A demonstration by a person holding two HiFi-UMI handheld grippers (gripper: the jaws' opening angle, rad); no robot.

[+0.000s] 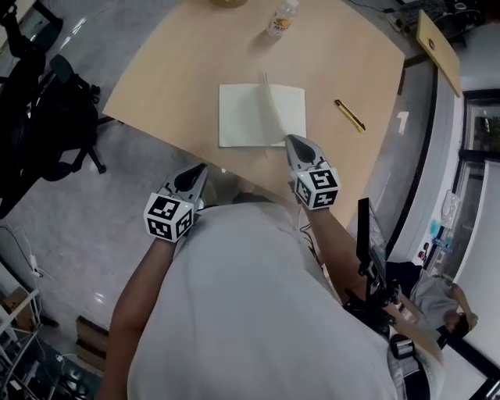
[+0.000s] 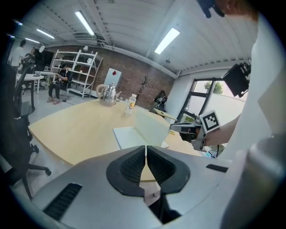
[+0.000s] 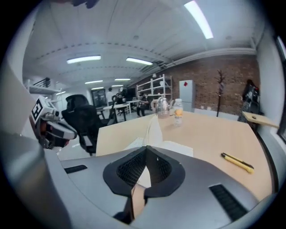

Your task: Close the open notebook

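Observation:
An open notebook (image 1: 242, 117) with pale pages lies on the tan table (image 1: 172, 78) near its front edge. One leaf (image 1: 272, 105) stands up from the middle of it. My right gripper (image 1: 291, 141) is shut on that leaf's near lower corner; in the left gripper view its tip (image 2: 172, 127) meets the raised leaf (image 2: 152, 129). In the right gripper view the leaf (image 3: 154, 129) rises just past the closed jaws (image 3: 146, 147). My left gripper (image 1: 199, 170) hangs off the table's front edge, shut (image 2: 146, 146) with nothing in it.
A yellow pen (image 1: 350, 115) lies right of the notebook. A drink bottle (image 1: 282, 19) stands at the far side, with a metal kettle (image 2: 107, 93) beside it. A black office chair (image 1: 47, 117) stands on the floor at the left.

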